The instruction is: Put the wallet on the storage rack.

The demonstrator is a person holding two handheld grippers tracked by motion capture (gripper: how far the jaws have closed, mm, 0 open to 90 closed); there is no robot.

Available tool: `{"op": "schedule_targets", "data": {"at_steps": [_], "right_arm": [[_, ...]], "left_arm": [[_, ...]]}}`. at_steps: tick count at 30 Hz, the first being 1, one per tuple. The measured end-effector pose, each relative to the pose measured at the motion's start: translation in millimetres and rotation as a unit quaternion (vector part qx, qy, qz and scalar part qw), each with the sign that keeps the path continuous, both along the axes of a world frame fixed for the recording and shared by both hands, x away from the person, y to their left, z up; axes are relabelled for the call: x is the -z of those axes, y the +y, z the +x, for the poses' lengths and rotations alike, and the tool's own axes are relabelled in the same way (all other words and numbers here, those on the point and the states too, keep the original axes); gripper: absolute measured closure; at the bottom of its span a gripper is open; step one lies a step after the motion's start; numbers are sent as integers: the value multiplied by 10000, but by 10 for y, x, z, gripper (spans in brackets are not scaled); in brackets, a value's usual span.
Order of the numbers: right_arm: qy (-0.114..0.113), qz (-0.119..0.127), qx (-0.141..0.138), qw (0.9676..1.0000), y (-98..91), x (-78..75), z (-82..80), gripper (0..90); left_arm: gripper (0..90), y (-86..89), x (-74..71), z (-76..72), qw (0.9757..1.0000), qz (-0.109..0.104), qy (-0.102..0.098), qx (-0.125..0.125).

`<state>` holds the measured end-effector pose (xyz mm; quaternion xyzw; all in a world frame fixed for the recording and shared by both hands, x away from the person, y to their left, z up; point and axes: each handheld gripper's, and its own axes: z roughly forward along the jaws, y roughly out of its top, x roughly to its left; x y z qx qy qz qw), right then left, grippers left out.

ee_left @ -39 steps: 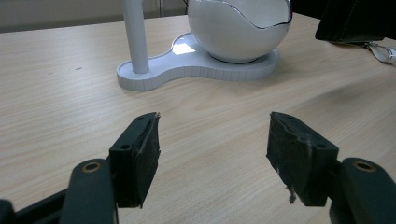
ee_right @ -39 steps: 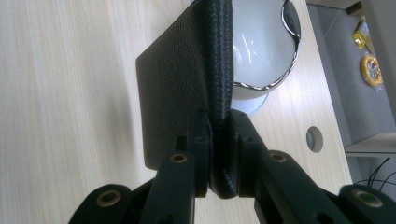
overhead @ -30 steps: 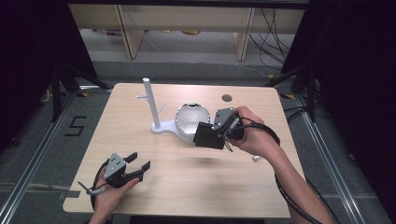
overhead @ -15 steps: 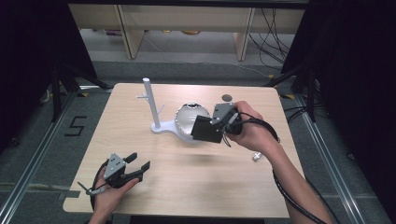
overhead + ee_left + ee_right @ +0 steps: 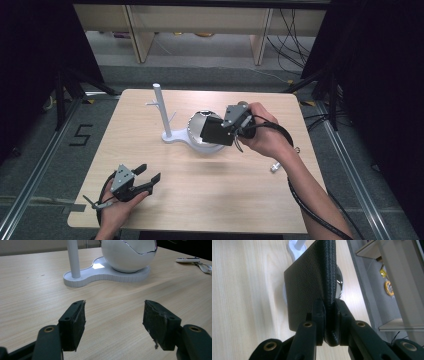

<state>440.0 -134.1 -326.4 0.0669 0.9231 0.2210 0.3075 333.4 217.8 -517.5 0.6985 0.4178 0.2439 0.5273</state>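
Wallet [image 5: 217,131] clamped in right gripper [image 5: 226,131], poised over the white bowl [image 5: 199,131]; we judge drop-in pending. Left gripper [image 5: 147,177] idles, jaws apart.

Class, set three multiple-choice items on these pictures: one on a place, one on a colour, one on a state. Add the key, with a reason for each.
1. Where is the wallet?
A. flat on the table
B. above the white bowl
C. on the floor

2. What colour is the stand?
A. white
B. red
C. black

3. How are the left tongs?
A. shut on the wallet
B. shut on a key
C. open, holding nothing

Key: 1 B, the high view shows the right tongs holding the wallet over the bowl. 2 A, base and post are both white. 3 C, the left gripper view shows bare table between the spread pads.
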Motion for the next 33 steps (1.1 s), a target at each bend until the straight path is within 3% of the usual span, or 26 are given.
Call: {"op": "schedule_targets", "data": {"at_steps": [9,23,33], "right_arm": [[-162,-136,-60,9998,108,-3,123,810],[-247,-121,-130,9995,280,30,322,809],[-219,-20,7,9998,389,91,428,806]], "left_arm": [[337,6,2,-2,10000,-15,-4,-8],[337,14,7,-5,10000,-48,-4,-29],[337,25,0,-13,10000,-9,14,-46]]}}
